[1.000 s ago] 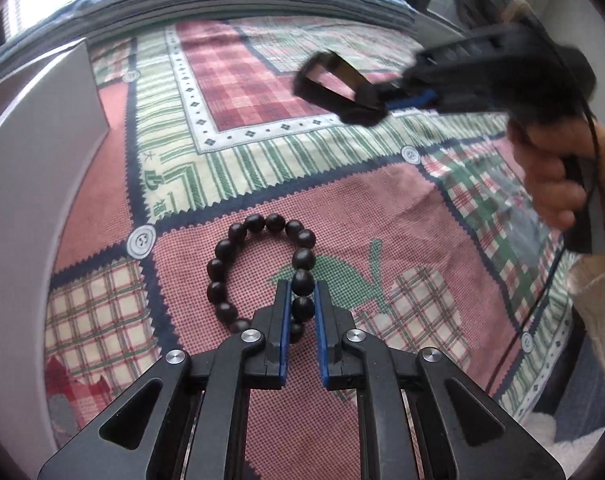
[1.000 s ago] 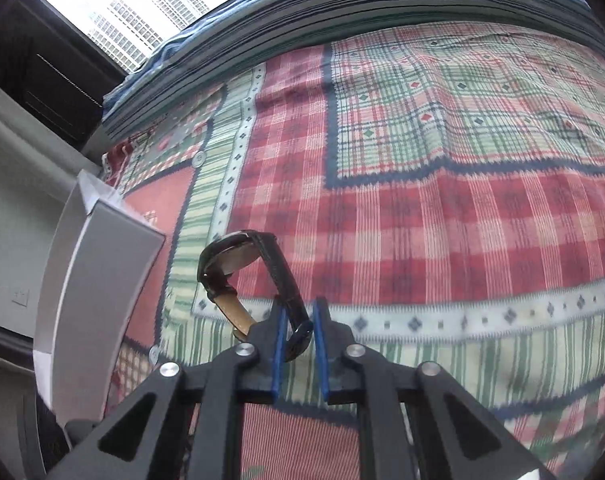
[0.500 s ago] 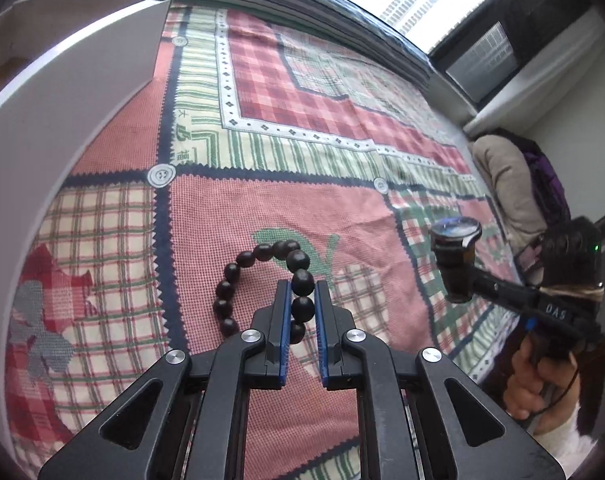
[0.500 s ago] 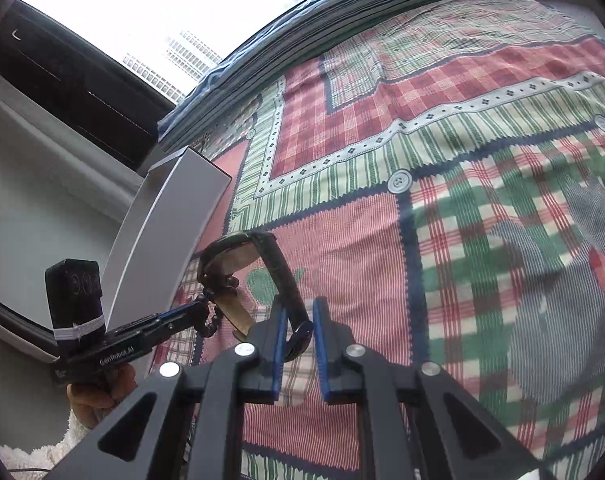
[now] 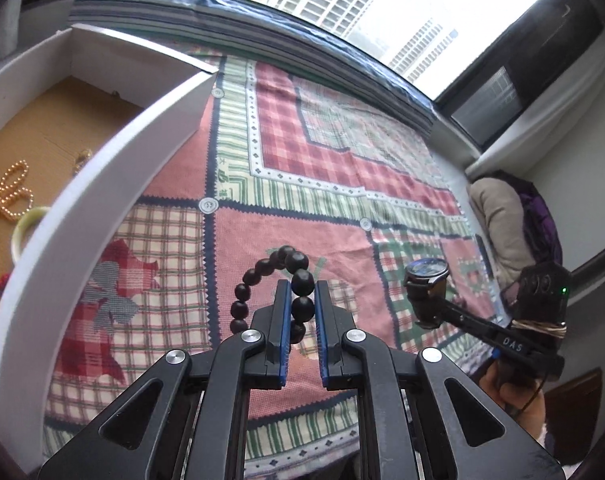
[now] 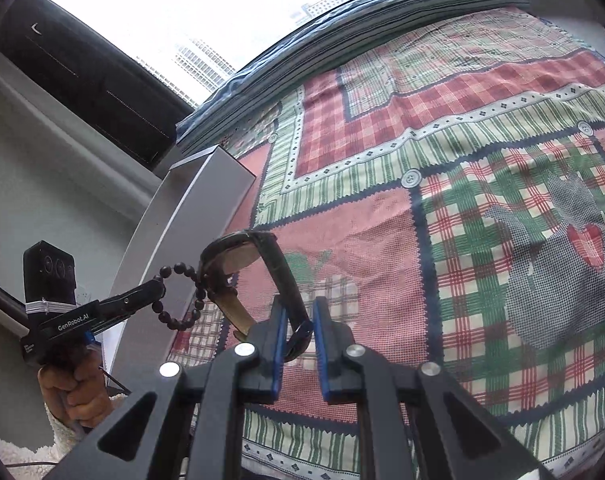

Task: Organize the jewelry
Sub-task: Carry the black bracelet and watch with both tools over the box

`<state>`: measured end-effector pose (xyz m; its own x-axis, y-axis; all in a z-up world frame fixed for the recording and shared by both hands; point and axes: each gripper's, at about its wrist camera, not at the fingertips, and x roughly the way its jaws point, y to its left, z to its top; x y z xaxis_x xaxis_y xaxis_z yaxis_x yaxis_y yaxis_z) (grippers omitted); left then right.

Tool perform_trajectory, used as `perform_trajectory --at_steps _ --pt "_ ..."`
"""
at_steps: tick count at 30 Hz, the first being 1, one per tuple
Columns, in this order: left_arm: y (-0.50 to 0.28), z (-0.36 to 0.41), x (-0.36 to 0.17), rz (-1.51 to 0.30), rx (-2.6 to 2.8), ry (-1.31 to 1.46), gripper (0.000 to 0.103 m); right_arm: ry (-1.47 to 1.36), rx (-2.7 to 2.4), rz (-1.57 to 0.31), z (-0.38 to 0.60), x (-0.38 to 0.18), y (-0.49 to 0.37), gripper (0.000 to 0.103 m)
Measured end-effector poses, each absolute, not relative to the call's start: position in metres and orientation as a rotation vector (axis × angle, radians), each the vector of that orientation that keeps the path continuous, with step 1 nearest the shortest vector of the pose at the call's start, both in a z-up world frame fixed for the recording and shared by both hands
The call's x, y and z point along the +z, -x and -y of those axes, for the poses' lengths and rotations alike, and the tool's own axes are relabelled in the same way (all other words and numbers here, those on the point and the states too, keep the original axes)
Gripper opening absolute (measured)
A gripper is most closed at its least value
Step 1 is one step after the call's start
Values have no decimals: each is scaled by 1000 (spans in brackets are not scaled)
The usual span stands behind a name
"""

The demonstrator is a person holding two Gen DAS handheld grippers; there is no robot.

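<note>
My left gripper [image 5: 302, 292] is shut on a dark wooden bead bracelet [image 5: 262, 276] and holds it in the air above the patchwork quilt [image 5: 302, 168]. The bracelet [image 6: 178, 296] and left gripper [image 6: 158, 288] also show in the right wrist view. My right gripper [image 6: 296, 312] is shut on the black strap of a wristwatch [image 6: 238, 264], also held above the quilt. In the left wrist view the watch [image 5: 426, 280] and right gripper [image 5: 442, 304] are at the right. A white box [image 5: 114, 168] stands at the left.
Inside the box lie a gold bead necklace [image 5: 6, 192], a pale green bangle [image 5: 24, 228] and other jewelry on a brown floor. The box wall [image 6: 182, 248] shows in the right wrist view. A window ledge [image 5: 262, 20] is beyond the bed; a beige cushion [image 5: 498, 216] is at right.
Both grippers have risen with their loads. The bracelet has left the quilt. The left view has swung left, and the inside of the box has come into sight.
</note>
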<state>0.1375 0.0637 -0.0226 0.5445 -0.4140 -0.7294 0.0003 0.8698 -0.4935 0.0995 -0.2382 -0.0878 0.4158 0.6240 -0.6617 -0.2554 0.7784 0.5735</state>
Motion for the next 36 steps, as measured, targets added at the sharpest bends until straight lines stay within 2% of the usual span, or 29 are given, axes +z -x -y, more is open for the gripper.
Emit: perform_trajectory --at_steps 11,17,26,36 --pt "-88 -152 49 -811 -128 552 9 -323 729 -957 171 -45 -108 13" --pt "-68 -216 63 -749 44 546 9 -229 837 -950 102 -24 -124 13" --pt "-91 -288 25 -830 219 552 9 -130 952 -998 -30 -9 -164 13" --pt "-113 -328 -45 -987 372 559 10 82 952 -1192 -167 -73 -193 13"
